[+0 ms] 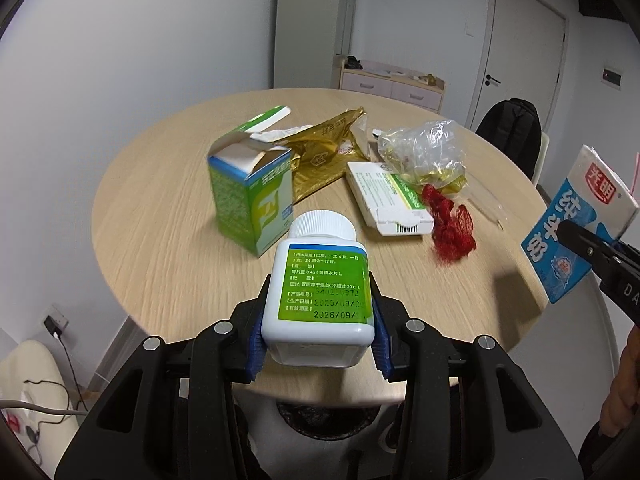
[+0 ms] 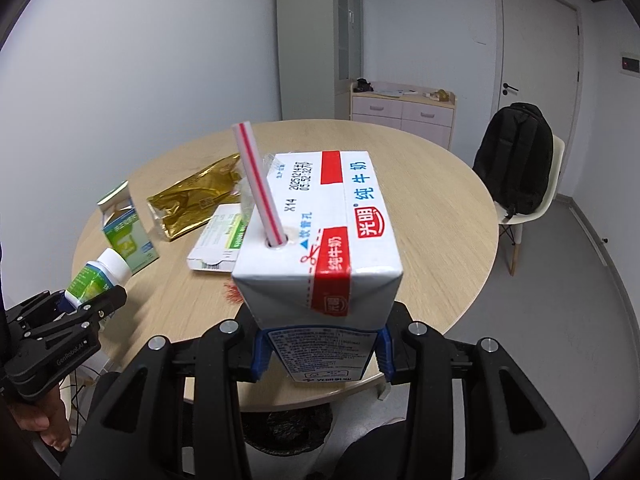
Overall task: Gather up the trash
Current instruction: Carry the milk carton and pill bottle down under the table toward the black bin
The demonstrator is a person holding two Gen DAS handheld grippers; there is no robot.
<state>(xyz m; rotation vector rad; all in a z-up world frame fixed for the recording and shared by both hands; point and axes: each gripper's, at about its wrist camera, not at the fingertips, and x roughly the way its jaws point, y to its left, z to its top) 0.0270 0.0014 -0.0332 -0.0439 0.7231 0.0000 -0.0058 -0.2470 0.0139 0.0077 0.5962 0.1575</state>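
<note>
Left wrist view: left gripper [image 1: 318,344] pinches white plastic pill bottle with green label [image 1: 320,280] above round wooden table [image 1: 160,260].
Right wrist view: right gripper [image 2: 320,354] pinches white milk carton with striped straw [image 2: 320,240] above table.
On table: open green box [image 1: 252,196], gold foil bag [image 1: 324,152].

Near half of round wooden table [image 1: 168,264] is bare; open green carton [image 1: 250,196], gold foil pouch [image 1: 324,152], white flat box [image 1: 384,196], red mesh net [image 1: 450,224] crowd the middle.
</note>
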